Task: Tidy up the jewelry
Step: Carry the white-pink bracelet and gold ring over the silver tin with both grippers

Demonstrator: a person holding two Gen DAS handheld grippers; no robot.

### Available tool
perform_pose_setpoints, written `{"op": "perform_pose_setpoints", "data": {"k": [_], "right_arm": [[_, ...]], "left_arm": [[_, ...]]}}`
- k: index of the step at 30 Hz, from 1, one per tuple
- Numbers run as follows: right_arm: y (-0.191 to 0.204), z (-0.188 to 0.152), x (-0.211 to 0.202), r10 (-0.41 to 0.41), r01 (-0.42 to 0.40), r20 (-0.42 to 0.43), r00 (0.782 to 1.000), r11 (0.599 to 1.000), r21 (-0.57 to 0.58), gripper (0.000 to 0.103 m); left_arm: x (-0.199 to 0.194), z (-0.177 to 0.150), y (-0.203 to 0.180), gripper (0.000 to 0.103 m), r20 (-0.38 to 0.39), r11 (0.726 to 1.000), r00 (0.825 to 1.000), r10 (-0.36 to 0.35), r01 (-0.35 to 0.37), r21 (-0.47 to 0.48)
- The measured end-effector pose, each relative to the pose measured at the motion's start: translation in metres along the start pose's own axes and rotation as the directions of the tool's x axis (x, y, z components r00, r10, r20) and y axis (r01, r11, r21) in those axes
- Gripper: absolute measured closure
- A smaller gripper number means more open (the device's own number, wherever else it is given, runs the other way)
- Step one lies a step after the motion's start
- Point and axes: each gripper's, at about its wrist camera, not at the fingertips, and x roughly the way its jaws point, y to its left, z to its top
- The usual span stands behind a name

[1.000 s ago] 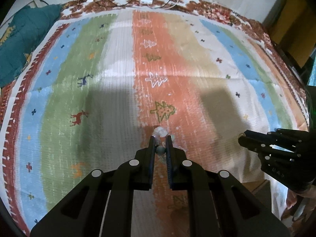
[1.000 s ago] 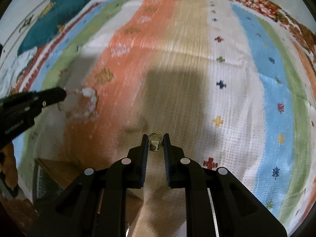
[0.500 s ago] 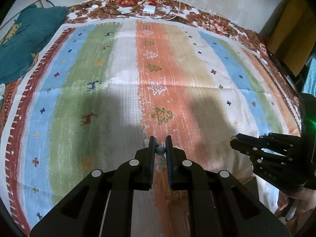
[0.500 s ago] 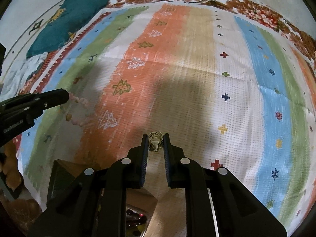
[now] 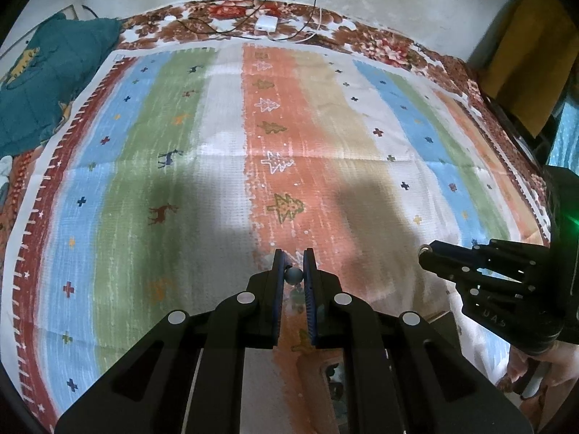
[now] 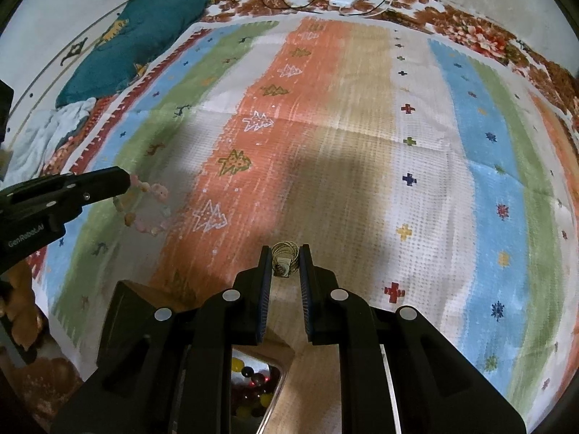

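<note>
My left gripper [image 5: 294, 256] is shut on a grey-blue bead [image 5: 294, 275] of a pastel bead bracelet. The right wrist view shows that bracelet [image 6: 146, 213] hanging as a loop from the left gripper's tip [image 6: 125, 182], above the striped rug [image 6: 362, 137]. My right gripper [image 6: 286, 250] is shut on a gold coiled wire bangle [image 6: 284, 264], also held up off the rug. In the left wrist view the right gripper [image 5: 427, 253] hangs at the right at about the same height. Under both lies an open wooden box [image 6: 125, 311]; one compartment holds dark and yellow beads [image 6: 253, 387].
The rug with small tree and deer figures [image 5: 289, 166] covers a floral cloth. A teal cushion [image 5: 47, 79] lies at the back left, and a white adapter with cables [image 5: 266, 23] at the far edge. A hand [image 5: 521, 376] shows at the lower right.
Both grippers have risen from the rug with their jewelry still held. The bead bracelet now hangs free instead of lying on the rug, and the wooden box has come into view below.
</note>
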Motion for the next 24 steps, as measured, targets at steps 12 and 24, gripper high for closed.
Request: {"op": "perform_pose_setpoints", "data": {"k": [12,24], "right_arm": [[0.003,-0.011,-0.028,0.070,-0.072,0.048,0.996,0.997,0.035,0.087],[0.006,-0.024,-0.043,0.048,-0.050,0.068,0.997,0.998,0.028,0.087]], "left_arm": [[-0.020,-0.008,-0.022,0.093,0.038,0.999,0.999,-0.025,0.024,0.027],[-0.042,-0.022,-0.039,0.093,0.068,0.997,0.996,-0.060,0.056,0.053]]}}
